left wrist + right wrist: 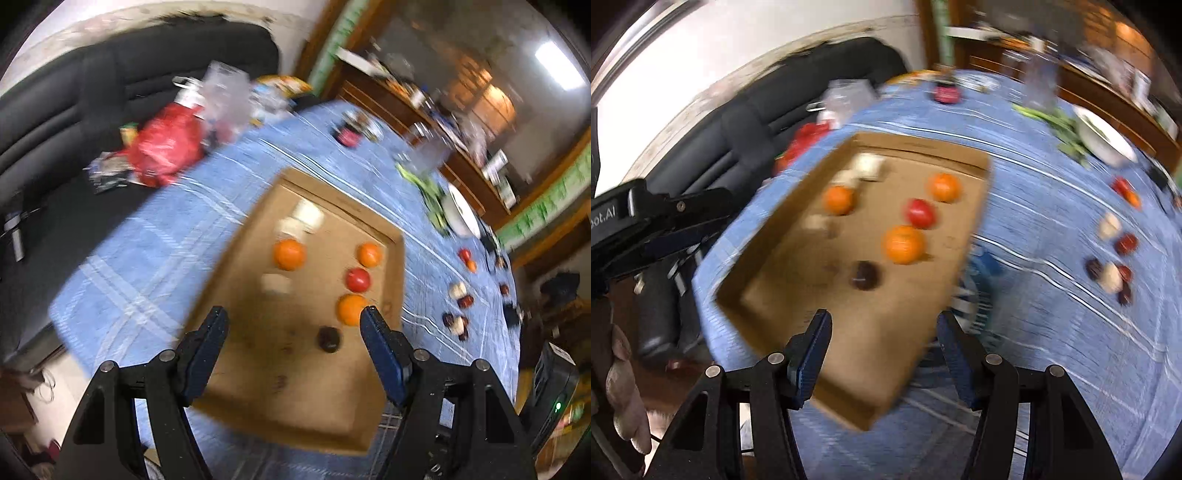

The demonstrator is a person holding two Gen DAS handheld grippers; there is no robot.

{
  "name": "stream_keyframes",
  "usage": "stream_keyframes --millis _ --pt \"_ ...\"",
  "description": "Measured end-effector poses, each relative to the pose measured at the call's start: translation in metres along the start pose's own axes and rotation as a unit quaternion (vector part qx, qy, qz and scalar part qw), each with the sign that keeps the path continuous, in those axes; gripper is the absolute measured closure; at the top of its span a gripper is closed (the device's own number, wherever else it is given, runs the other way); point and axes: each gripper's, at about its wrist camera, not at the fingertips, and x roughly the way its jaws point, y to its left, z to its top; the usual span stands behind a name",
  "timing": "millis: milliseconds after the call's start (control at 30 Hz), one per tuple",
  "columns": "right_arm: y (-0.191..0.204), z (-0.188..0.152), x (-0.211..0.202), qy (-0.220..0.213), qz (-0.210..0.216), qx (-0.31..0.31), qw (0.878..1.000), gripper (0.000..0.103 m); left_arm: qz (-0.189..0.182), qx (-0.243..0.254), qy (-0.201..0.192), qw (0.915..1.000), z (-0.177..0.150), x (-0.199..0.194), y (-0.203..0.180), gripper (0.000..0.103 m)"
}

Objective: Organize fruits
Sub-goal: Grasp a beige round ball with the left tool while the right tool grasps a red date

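Both my jaws gape, empty. Nearest orange [351, 309] in the cardboard tray [397, 280]: probably firm, rolls easily; grip across its middle.

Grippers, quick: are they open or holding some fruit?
Left gripper: open, holding nothing, above the cardboard tray.
Right gripper: open, holding nothing.

A table [155, 266] under a blue checked cloth carries a shallow cardboard tray [236, 280]. Loose fruit pieces [458, 314] lie directly on the cloth beside it, with a white plate [461, 216] and green vegetables [430, 192] farther along.
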Motion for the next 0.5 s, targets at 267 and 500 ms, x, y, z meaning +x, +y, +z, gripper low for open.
stream_keyframes --millis 267,500 --pt "-0.097 -0.004 -0.004 -0.001 -0.078 0.165 0.983 0.039 -0.061 0.096 0.071 0.991 0.014 0.066 -0.054 0.03" --pt "-0.145 -0.01 -0.02 -0.012 -0.13 0.233 0.964 0.04 -0.104 0.159 0.107 0.9759 0.014 0.098 -0.09 0.03"
